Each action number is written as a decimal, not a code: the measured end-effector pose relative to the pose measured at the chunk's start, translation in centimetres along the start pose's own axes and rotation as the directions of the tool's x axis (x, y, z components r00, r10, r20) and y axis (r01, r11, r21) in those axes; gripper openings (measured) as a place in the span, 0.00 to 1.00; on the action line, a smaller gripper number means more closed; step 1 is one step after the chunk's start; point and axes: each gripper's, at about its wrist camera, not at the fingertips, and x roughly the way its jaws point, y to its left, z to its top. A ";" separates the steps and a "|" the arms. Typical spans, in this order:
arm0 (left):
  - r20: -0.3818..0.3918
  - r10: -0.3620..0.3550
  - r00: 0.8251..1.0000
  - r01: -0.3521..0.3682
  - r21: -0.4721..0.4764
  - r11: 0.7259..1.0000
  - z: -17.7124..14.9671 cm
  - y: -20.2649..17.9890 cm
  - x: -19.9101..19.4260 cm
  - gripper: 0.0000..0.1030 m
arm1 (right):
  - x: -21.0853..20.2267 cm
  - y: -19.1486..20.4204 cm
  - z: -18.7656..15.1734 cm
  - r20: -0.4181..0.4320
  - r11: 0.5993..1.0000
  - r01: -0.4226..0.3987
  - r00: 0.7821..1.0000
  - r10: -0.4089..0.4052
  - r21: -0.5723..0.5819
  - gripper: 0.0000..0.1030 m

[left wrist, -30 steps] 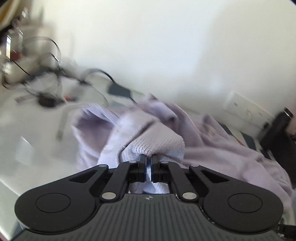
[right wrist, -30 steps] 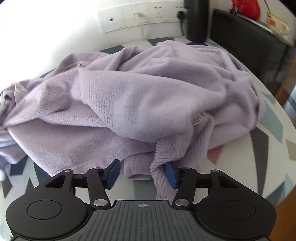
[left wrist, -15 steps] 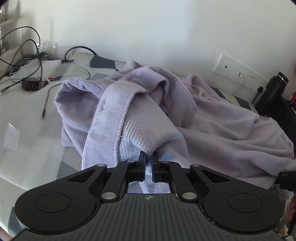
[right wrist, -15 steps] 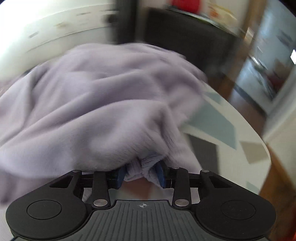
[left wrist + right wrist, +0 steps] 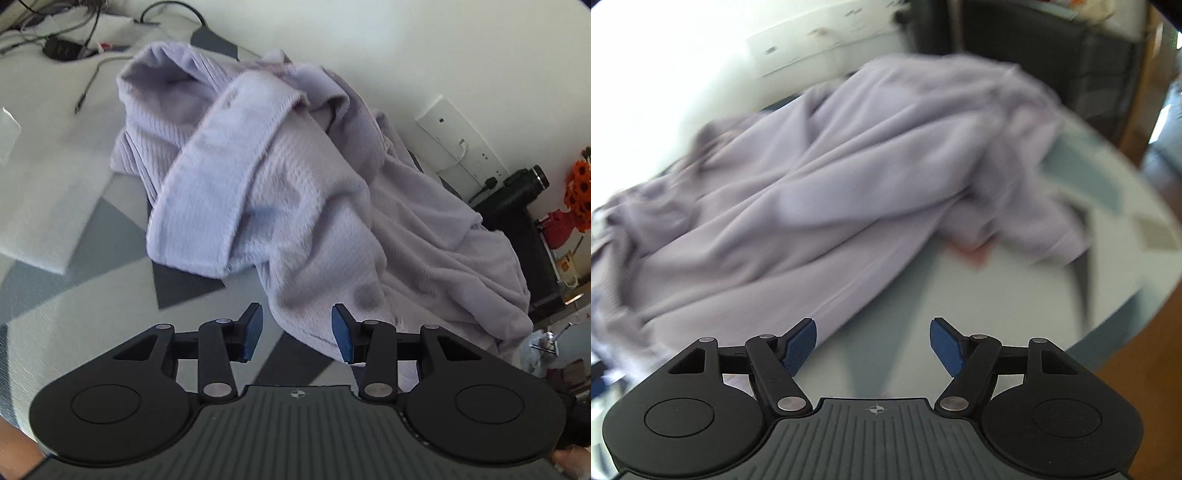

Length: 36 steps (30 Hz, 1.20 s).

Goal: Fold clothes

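Lavender garment [image 5: 303, 192] lies bunched and creased across your patterned tabletop [image 5: 66, 229], one ribbed band doubled over on top; no flat, squared fold shows, so folding is left. Your left gripper [image 5: 297, 328] and right gripper [image 5: 873, 341] both hang spread, holding nothing, at its near edge.

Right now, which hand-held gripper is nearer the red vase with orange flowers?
Probably the left hand-held gripper: the vase stands to its far right. The right view doesn't show it.
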 end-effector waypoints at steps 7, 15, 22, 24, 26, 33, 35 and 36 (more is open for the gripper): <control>0.046 0.039 0.998 -0.048 0.212 0.976 -1.1 -3.0 0.5 0.62 | 2.6 1.6 0.9 -0.002 0.998 0.054 0.999 -0.054 0.021 0.57; 0.057 0.119 0.991 -0.131 0.341 0.931 -1.9 -6.5 4.7 0.20 | 1.4 5.1 3.3 0.128 0.954 0.062 0.991 -0.025 -0.294 0.58; 0.184 0.217 0.958 -0.238 0.096 0.967 -2.4 -3.9 -1.9 0.04 | 3.7 6.9 4.0 0.075 0.853 0.045 0.997 -0.007 -0.520 0.69; 0.262 0.271 0.926 -0.281 0.001 0.960 -2.7 -2.7 -5.3 0.04 | 4.6 6.3 4.2 0.046 0.862 0.037 0.999 -0.015 -0.506 0.66; 0.334 0.321 0.886 -0.323 -0.052 0.945 -2.9 -1.8 -8.4 0.04 | 5.5 5.8 4.5 0.017 0.870 0.028 1.000 -0.023 -0.492 0.57; 0.334 0.378 0.863 -0.357 -0.125 0.926 -3.5 -1.1 -10.6 0.04 | 5.5 7.2 3.9 -0.072 0.826 -0.075 0.997 0.042 -0.558 0.03; 0.334 0.389 0.859 -0.369 -0.126 0.921 -3.8 -1.2 -10.6 0.04 | 4.9 7.6 3.3 -0.113 0.802 -0.103 0.993 0.045 -0.588 0.02; 0.336 0.395 0.855 -0.375 -0.124 0.918 -4.0 -1.2 -10.7 0.04 | 4.5 7.5 3.0 -0.138 0.792 -0.121 0.989 0.047 -0.598 0.02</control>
